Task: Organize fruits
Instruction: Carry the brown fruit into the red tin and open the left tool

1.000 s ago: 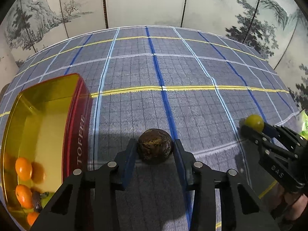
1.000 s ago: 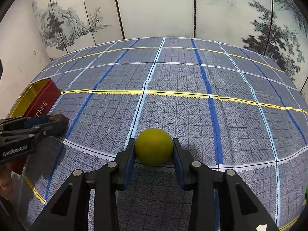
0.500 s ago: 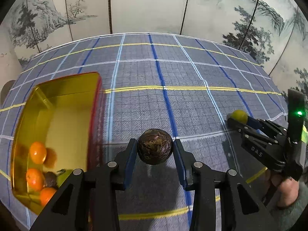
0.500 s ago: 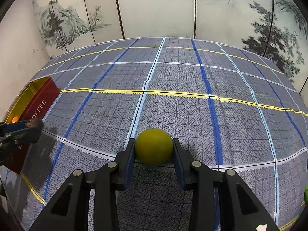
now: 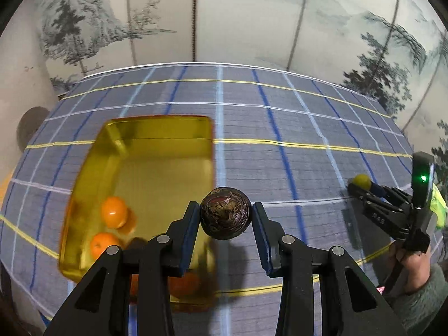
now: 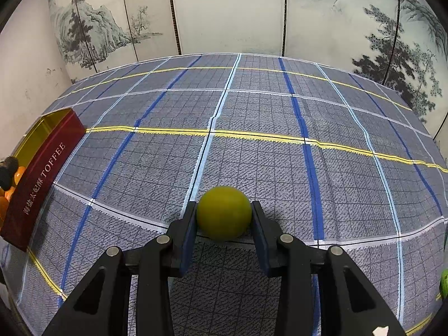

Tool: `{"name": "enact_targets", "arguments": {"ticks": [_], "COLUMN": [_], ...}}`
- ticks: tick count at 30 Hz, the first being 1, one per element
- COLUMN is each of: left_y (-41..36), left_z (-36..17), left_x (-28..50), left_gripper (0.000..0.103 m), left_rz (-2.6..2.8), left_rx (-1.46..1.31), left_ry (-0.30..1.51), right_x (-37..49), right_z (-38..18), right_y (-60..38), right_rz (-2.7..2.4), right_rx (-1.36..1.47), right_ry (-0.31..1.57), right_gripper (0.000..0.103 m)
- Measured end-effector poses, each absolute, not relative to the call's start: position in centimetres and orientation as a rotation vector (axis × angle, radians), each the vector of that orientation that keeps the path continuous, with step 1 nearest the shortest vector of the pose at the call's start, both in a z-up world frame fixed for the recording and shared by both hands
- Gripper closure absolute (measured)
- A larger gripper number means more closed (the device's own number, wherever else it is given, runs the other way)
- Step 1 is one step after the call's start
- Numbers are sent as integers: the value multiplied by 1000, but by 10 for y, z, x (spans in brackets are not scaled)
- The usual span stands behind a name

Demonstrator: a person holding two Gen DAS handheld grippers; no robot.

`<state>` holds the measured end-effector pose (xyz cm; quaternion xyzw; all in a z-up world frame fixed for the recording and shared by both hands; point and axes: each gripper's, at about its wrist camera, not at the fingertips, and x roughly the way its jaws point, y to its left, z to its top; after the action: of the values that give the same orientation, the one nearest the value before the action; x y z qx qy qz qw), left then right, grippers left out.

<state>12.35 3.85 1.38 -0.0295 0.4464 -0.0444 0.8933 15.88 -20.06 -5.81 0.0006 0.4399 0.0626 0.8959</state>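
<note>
My left gripper [image 5: 225,214] is shut on a dark brown wrinkled fruit [image 5: 225,213], held in the air over the right rim of a gold-lined tin [image 5: 156,168]. Several orange fruits [image 5: 114,212] lie in the tin's near end. In the right wrist view my right gripper [image 6: 224,214] is shut on a yellow-green round fruit [image 6: 224,212] low over the checked tablecloth. The same right gripper [image 5: 364,186] and its yellow-green fruit [image 5: 361,181] show at the right of the left wrist view. The tin's red TOFFEE side [image 6: 42,176] stands at the far left.
A blue-grey checked cloth [image 6: 252,112] covers the table, which ends at a painted folding screen [image 6: 224,14]. A person's hand and grey-green sleeve [image 5: 417,274] hold the right gripper. Something bright green [image 6: 443,282] sits at the right edge.
My left gripper has risen and moved left with the brown fruit, from the cloth beside the tin to above the tin's right rim. The right gripper has stayed put with its fruit.
</note>
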Motion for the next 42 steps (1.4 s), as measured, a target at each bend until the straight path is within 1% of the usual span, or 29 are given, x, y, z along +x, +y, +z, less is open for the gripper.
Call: {"name": "enact_targets", "arguments": {"ticks": [10,15,32,42], "left_y": [105,126,163,152], "left_z": [8,2,-13,-16], "left_x": [119,119,115,108], "left_gripper": [64,64,64,64], "left_rz": [49,81,109,71], "left_rx": [-126,-158,-223,-165], "left_ry": [945,962,1001,993], "right_x": [159,160,160,160], "right_z": [-58,-58,-58,-59], "right_y": [-199,-198,-195,-195], "right_rz": [125,123,117,115], "right_rx": [-9,-14,-27,-31], "right_ry": [913,914,915,915], "right_gripper": [68,68,67,67]}}
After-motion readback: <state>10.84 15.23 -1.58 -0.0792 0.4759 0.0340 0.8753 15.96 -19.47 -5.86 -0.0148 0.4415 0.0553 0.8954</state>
